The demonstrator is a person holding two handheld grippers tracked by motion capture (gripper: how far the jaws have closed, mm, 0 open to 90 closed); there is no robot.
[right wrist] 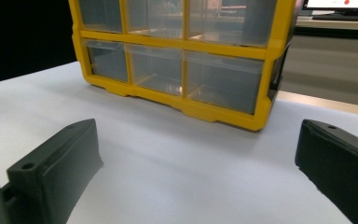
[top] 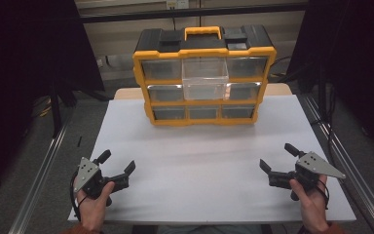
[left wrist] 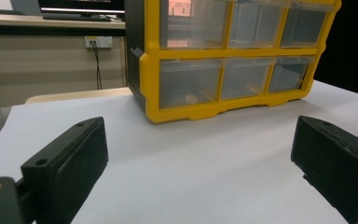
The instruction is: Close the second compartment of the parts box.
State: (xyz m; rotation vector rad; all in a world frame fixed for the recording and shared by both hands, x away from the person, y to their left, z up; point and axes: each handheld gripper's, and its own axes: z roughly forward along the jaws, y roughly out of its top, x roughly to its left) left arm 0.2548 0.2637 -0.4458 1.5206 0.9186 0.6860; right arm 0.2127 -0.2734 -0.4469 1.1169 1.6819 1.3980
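Note:
A yellow and black drawer cabinet with clear plastic drawers stands at the far middle of the white table. Its upper middle drawer is pulled out toward me; the other drawers look pushed in. My left gripper rests open near the front left of the table, held by a hand. My right gripper is open near the front right, also in a hand. In the left gripper view the cabinet stands ahead between the spread jaws, and in the right gripper view the cabinet does too. Nothing is between either pair of jaws.
Metal rails run along both sides of the table. A beige wall panel with a socket and a desk lie behind the cabinet. Dark curtains flank the workspace.

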